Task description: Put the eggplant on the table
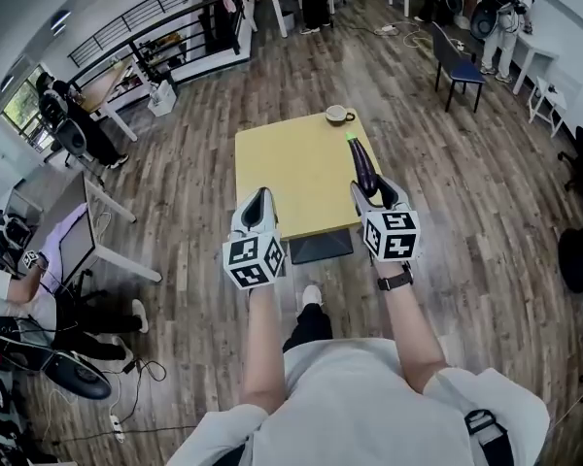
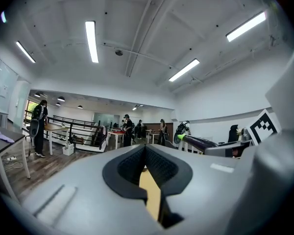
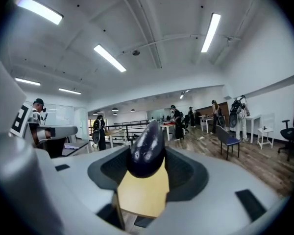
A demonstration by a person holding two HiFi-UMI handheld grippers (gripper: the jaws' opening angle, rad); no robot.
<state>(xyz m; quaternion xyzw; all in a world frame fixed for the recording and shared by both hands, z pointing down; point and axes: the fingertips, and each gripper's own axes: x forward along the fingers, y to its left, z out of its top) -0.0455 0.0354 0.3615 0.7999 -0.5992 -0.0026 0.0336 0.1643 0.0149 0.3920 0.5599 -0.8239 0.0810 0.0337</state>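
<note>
A dark purple eggplant [image 1: 363,170] with a green stem end pointing away from me is held over the right side of the yellow table [image 1: 290,168]. My right gripper [image 1: 375,193] is shut on its near end. In the right gripper view the eggplant [image 3: 147,151] fills the space between the jaws, with the table [image 3: 143,194] below it. My left gripper [image 1: 258,204] hovers over the table's near left edge, shut with nothing in it. In the left gripper view the closed pads [image 2: 137,163] meet above the tabletop, and the eggplant [image 2: 200,142] shows at the right.
A small cup on a saucer [image 1: 338,115] stands at the table's far right corner. Wooden floor surrounds the table. A blue chair [image 1: 457,66] stands far right, desks and people at the left and back. A dark box [image 1: 321,247] sits under the table's near edge.
</note>
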